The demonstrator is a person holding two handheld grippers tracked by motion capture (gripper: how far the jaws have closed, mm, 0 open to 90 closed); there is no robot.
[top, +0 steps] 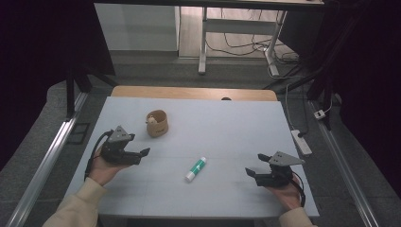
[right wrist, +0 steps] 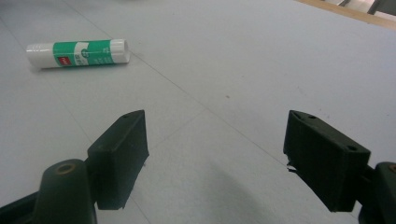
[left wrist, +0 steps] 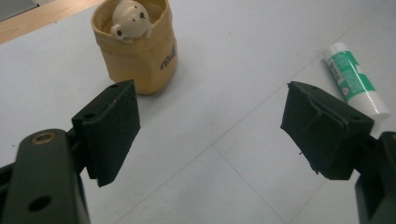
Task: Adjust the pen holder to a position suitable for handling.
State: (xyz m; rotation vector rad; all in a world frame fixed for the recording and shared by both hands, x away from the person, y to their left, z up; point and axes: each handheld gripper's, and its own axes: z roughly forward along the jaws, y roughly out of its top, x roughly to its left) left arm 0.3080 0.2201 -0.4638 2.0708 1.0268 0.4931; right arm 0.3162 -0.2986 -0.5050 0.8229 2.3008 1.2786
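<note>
Both claws rest wide open and empty, left claw (top: 142,155) near the tan bear cup (top: 157,123), right claw (top: 251,174) well apart across the counter (top: 236,127), the glue stick (top: 196,169) lying flat between them, apparently staged for pickup.

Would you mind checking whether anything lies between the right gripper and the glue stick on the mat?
Nothing visible does. The right gripper is open, and only bare grey mat separates it from the glue stick. The tan cup stands well off that path.
</note>
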